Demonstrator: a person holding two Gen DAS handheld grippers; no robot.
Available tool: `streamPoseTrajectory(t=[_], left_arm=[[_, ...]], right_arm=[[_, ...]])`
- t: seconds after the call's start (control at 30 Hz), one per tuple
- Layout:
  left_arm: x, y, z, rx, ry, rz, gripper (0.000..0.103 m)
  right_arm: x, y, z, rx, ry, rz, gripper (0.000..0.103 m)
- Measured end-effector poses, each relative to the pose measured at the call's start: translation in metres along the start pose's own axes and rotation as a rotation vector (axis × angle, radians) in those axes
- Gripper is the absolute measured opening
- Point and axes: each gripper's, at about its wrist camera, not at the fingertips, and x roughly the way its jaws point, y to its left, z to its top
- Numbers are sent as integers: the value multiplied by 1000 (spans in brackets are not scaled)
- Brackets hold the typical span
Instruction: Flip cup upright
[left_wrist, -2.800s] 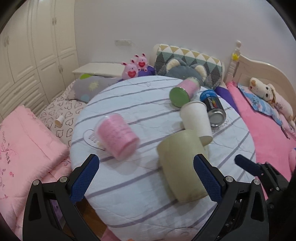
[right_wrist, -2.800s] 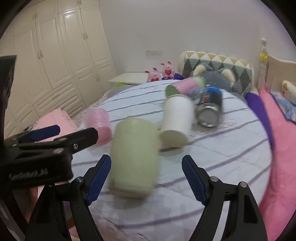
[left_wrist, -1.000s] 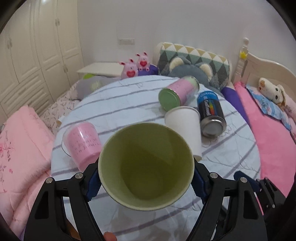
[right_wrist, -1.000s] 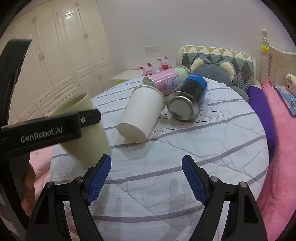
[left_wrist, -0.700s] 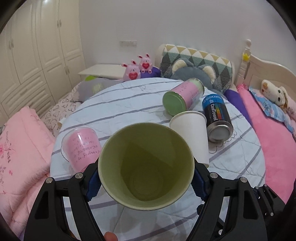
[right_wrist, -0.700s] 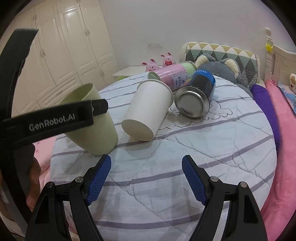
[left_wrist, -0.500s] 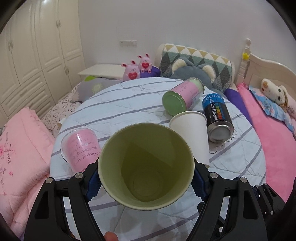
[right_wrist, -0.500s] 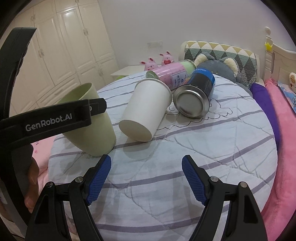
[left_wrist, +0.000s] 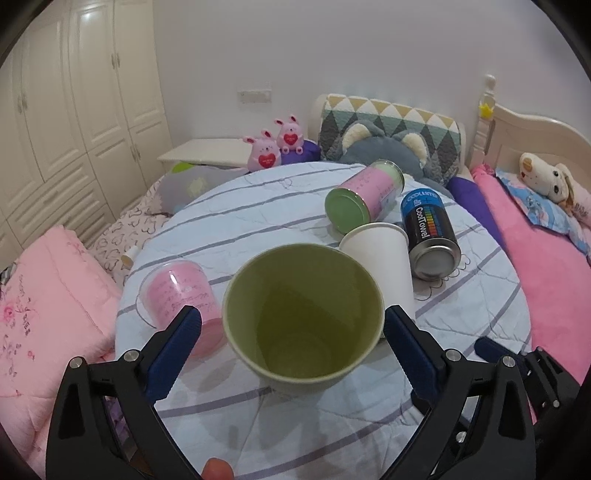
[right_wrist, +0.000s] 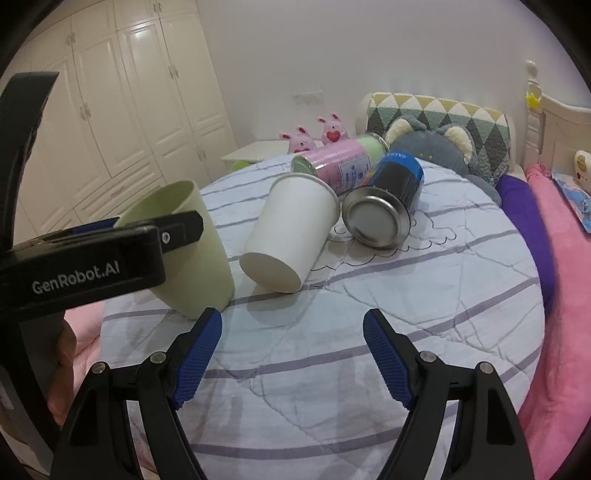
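Standing upright, green cup (left_wrist: 303, 317) sits between left gripper's (left_wrist: 293, 334) parted jaws.

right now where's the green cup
In the left wrist view the green cup stands upright on the striped table, between the open left gripper's fingers, with the pink cup and white cup beside it.

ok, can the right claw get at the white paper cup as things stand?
Probably yes. The right claw is open and empty, and the white paper cup lies on its side straight ahead with only bare quilt between. The green cup stands off to the left.
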Motion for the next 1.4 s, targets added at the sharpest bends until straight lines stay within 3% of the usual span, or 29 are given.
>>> streamPoseTrajectory(t=[0.37, 0.87, 1.1, 1.4], left_arm=[[-53, 7, -8, 9, -125, 31, 100], [-125, 21, -31, -2, -274, 40, 103], [-142, 19, -38, -4, -308, 47, 103], [-156, 17, -49, 3, -324, 48, 103]], right_arm=[[-34, 8, -1, -15, -65, -33, 80], [-99, 24, 1, -86, -249, -78, 80], [-113, 31, -4, -117, -317, -79, 80], [-126, 32, -9, -115, -341, -81, 80]])
